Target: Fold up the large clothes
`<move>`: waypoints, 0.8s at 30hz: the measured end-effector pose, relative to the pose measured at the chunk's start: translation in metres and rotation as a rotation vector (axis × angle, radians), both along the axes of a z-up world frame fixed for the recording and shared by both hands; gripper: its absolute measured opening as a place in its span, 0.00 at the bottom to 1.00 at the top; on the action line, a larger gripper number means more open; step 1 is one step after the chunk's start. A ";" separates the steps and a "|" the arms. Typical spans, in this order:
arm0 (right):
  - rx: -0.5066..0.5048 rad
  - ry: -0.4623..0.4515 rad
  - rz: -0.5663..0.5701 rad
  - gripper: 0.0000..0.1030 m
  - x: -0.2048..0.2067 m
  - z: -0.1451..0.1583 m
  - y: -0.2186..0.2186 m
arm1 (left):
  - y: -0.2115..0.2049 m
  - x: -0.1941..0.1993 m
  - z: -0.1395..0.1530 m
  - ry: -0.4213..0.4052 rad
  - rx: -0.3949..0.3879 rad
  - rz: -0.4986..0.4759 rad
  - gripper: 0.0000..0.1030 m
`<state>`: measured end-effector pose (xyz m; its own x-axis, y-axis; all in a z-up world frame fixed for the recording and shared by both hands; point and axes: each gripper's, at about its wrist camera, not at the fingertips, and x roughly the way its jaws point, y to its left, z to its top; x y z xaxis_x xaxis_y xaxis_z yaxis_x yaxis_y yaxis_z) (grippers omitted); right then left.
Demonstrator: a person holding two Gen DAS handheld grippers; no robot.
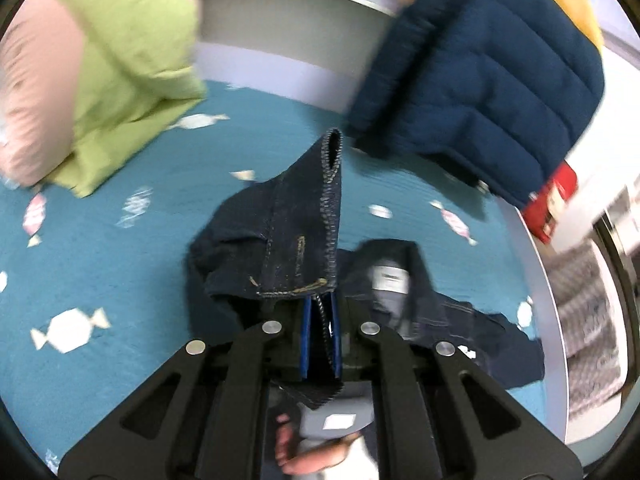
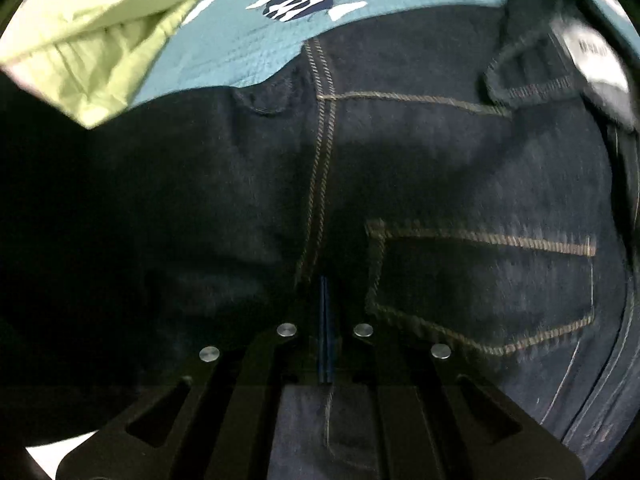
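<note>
teal bedding (image 1: 120, 264) printed with white candy shapes covers the surface, with a green pillow (image 1: 132, 60) and a navy quilted jacket (image 1: 488, 80) lying at its far side. the left gripper (image 1: 320, 340) is clamped on a lifted edge of the dark denim jacket (image 1: 288, 232). the right gripper (image 2: 325, 332) is fully closed over the jacket's back panel, a thin thread trailing below its pads, though any fabric pinched there cannot be made out.

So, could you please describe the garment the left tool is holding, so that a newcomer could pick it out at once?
Start at the teal bedspread printed with white candies. Near its middle lies a dark denim jacket, one flap pinched up by the left tool. Unlike the lime-green quilted piece and the puffy navy jacket behind it, it is flat, near-black denim with tan stitching.
</note>
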<state>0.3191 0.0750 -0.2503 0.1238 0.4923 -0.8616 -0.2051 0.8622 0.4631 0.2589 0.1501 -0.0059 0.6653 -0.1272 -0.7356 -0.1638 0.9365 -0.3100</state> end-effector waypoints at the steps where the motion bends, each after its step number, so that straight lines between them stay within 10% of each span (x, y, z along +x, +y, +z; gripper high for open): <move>1: 0.036 0.011 -0.015 0.00 -0.001 0.002 -0.009 | -0.010 0.006 -0.001 0.004 0.002 -0.020 0.08; 11: 0.130 -0.039 -0.322 0.00 -0.034 0.034 -0.183 | -0.152 0.053 -0.048 0.082 0.071 -0.272 0.08; 24: 0.021 -0.076 -0.642 0.01 -0.075 0.037 -0.339 | -0.265 0.066 -0.193 0.318 0.246 -0.423 0.08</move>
<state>0.2442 -0.2639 -0.2138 0.4593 0.3164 -0.8301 0.3154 0.8155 0.4853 0.3248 -0.1149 -0.1992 0.3358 -0.1340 -0.9324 0.1904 0.9791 -0.0721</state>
